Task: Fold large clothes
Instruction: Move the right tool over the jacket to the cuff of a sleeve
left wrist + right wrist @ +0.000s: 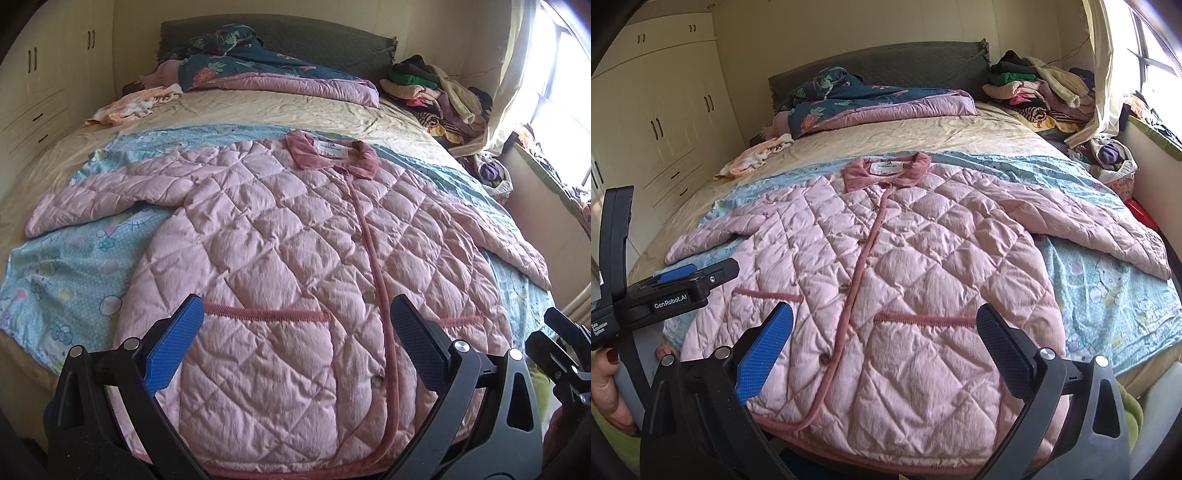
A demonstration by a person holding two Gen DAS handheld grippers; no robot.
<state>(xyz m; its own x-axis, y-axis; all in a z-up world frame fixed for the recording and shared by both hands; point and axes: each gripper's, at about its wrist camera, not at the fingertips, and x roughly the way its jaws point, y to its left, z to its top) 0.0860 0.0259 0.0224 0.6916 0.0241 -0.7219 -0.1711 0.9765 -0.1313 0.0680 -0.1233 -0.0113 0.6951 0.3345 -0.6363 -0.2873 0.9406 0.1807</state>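
A pink quilted jacket (280,236) (886,266) lies flat and buttoned on the bed, collar (332,153) toward the headboard, both sleeves spread out to the sides. My left gripper (295,325) hovers open above the hem, over the left pocket. My right gripper (886,332) is also open, above the right pocket near the hem. Nothing sits between either pair of blue fingers (177,343) (764,354). In the right wrist view the left gripper (683,280) shows at the left edge, held by a hand (605,384). The right gripper's tip (557,343) shows at the right edge of the left wrist view.
A light blue cartoon blanket (62,280) lies under the jacket on a beige sheet (280,110). A dark floral quilt (251,66) sits at the headboard, a small peach garment (129,105) at the left. A clothes pile (439,92) fills the far right corner. Cream wardrobes (665,122) stand left, window right.
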